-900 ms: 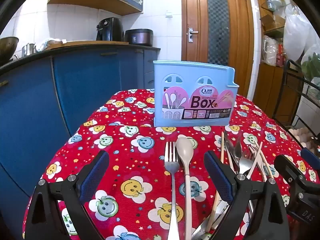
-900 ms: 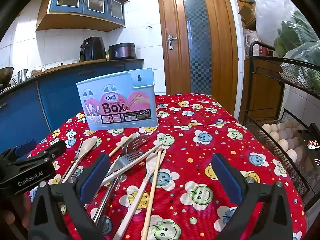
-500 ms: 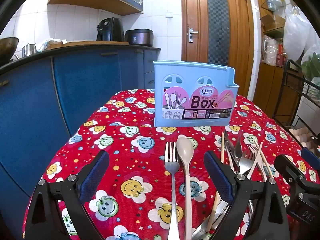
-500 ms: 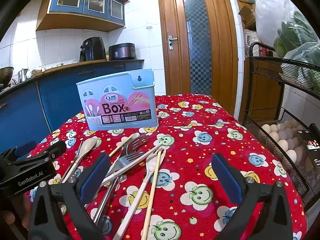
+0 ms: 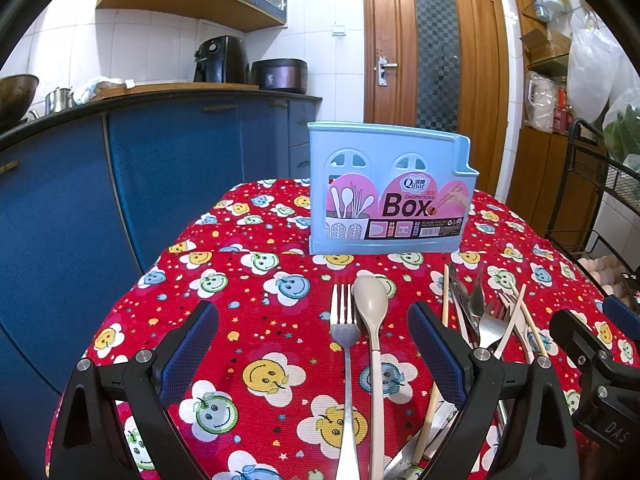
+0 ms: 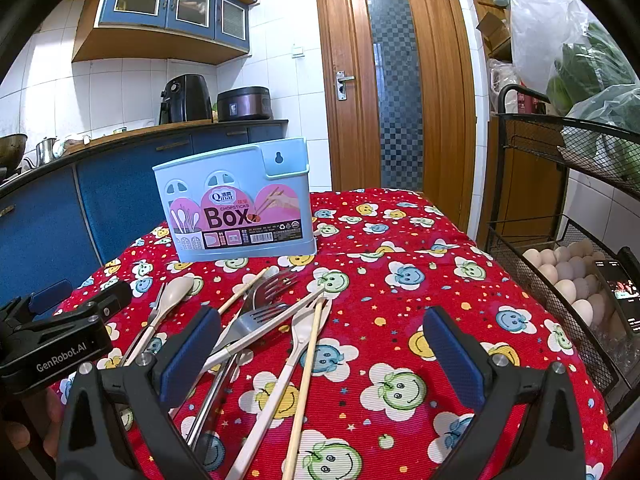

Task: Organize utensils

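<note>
A light blue chopsticks box (image 5: 390, 188) stands upright at the far side of the table; it also shows in the right wrist view (image 6: 236, 204). Before it lie a metal fork (image 5: 345, 344) and a beige spoon (image 5: 372, 320), side by side between my open left gripper's (image 5: 312, 344) fingers. To their right is a pile of forks, spoons and chopsticks (image 5: 484, 320). In the right wrist view this pile (image 6: 272, 320) lies at the left finger of my open, empty right gripper (image 6: 320, 348). Both grippers hover low over the table's near edge.
The table has a red smiley-flower cloth (image 6: 400, 280). Blue kitchen cabinets (image 5: 120, 184) stand left. A black wire rack with eggs (image 6: 568, 276) stands right of the table. A wooden door (image 6: 400, 80) is behind.
</note>
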`<control>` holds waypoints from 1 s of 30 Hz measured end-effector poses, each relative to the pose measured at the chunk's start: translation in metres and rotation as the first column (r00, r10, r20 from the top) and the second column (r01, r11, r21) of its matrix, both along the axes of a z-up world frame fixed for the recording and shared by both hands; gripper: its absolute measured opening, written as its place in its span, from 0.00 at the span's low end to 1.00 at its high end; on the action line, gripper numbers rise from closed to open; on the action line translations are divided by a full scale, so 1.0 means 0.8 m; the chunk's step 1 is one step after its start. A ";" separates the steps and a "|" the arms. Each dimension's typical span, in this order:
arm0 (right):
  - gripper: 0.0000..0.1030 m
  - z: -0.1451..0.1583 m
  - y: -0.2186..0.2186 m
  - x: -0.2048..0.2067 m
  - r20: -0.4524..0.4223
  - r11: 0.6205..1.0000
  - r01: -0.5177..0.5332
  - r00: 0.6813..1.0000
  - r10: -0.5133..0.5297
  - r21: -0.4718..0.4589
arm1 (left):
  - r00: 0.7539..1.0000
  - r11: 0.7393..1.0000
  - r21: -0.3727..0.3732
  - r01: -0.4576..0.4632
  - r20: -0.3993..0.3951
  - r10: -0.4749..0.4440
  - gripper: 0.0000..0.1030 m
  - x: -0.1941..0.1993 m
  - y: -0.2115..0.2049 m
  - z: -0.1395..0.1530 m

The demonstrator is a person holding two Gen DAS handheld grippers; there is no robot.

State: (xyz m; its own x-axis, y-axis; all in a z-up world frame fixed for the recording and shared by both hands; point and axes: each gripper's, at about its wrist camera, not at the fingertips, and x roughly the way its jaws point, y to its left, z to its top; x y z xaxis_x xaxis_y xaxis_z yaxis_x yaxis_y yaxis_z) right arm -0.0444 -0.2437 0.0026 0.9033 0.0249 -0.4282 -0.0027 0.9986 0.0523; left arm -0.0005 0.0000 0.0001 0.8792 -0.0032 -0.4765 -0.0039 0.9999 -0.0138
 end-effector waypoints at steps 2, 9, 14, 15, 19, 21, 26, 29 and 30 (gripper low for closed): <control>1.00 0.000 0.000 0.000 0.000 1.000 0.000 1.000 0.000 0.000 | 1.000 1.000 0.000 0.000 0.000 0.000 0.93 0.000 0.000 0.000; 1.00 0.000 0.000 0.000 0.000 1.000 0.000 1.000 0.000 0.000 | 1.000 1.000 0.001 -0.001 0.000 0.001 0.93 0.000 0.000 0.000; 1.00 0.000 0.000 0.000 0.000 1.000 0.000 1.000 0.000 0.000 | 1.000 1.000 0.000 -0.001 0.001 0.001 0.93 0.000 0.000 0.000; 1.00 0.000 0.000 0.000 0.000 1.000 0.000 1.000 0.000 0.000 | 1.000 1.000 0.000 -0.001 0.001 0.001 0.93 0.000 0.000 0.000; 1.00 0.000 0.000 0.000 0.001 1.000 0.000 1.000 0.000 0.000 | 1.000 1.000 0.000 0.000 0.000 0.000 0.93 0.000 0.000 0.000; 1.00 0.000 0.000 0.000 0.001 1.000 0.000 1.000 0.000 -0.001 | 1.000 1.000 0.000 0.000 0.001 0.000 0.93 0.000 0.000 0.000; 1.00 0.000 0.000 0.000 0.001 1.000 0.000 1.000 0.000 0.000 | 1.000 1.000 0.000 0.000 0.001 0.000 0.93 0.000 0.000 0.000; 1.00 0.000 0.000 0.000 0.001 1.000 0.000 1.000 0.000 0.000 | 1.000 1.000 0.000 0.000 0.001 0.000 0.93 0.000 0.000 0.000; 1.00 0.000 0.000 0.000 0.001 1.000 0.000 1.000 0.000 0.000 | 1.000 1.000 0.000 0.000 0.001 0.000 0.93 0.000 0.000 0.000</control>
